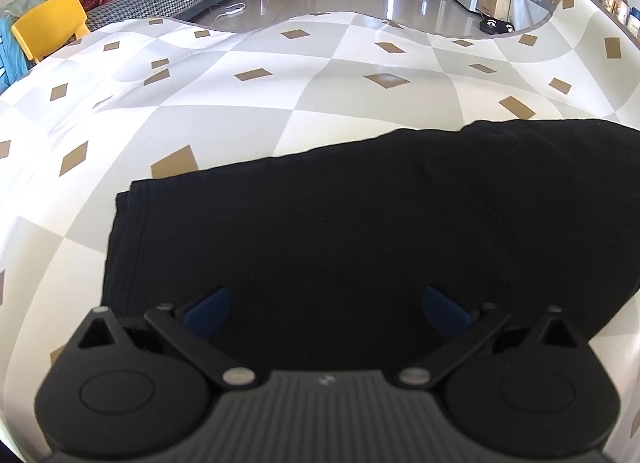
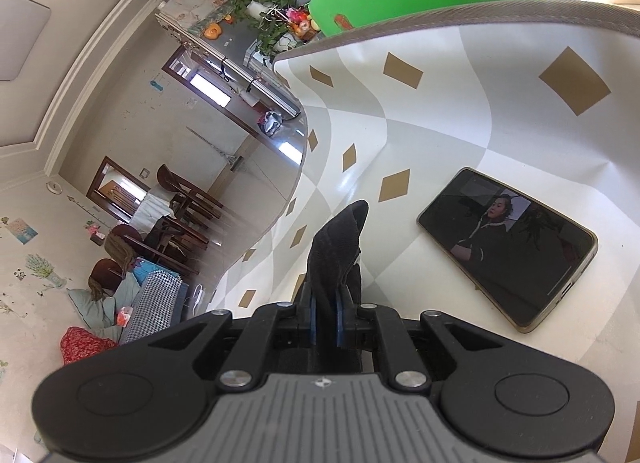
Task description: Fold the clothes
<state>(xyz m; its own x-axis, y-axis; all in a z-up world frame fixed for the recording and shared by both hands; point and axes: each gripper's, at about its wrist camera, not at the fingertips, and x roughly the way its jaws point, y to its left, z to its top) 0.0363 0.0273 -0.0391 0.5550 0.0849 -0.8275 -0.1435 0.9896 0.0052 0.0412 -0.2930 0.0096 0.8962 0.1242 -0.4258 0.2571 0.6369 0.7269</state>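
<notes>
Your left gripper [image 1: 326, 313] hangs spread apart over the black garment [image 1: 360, 231]; your right gripper [image 2: 325, 313] pinches black cloth [image 2: 336, 247] beside the phone [image 2: 508, 251].

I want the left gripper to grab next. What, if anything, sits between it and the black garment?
Nothing visible. The left gripper is open right over the black garment, with only dark cloth between its blue fingertips. The phone shows only in the right wrist view, beside the right gripper, which is clamped on black cloth.

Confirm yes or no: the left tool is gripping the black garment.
No: the left tool hovers open above the folded black garment.
</notes>
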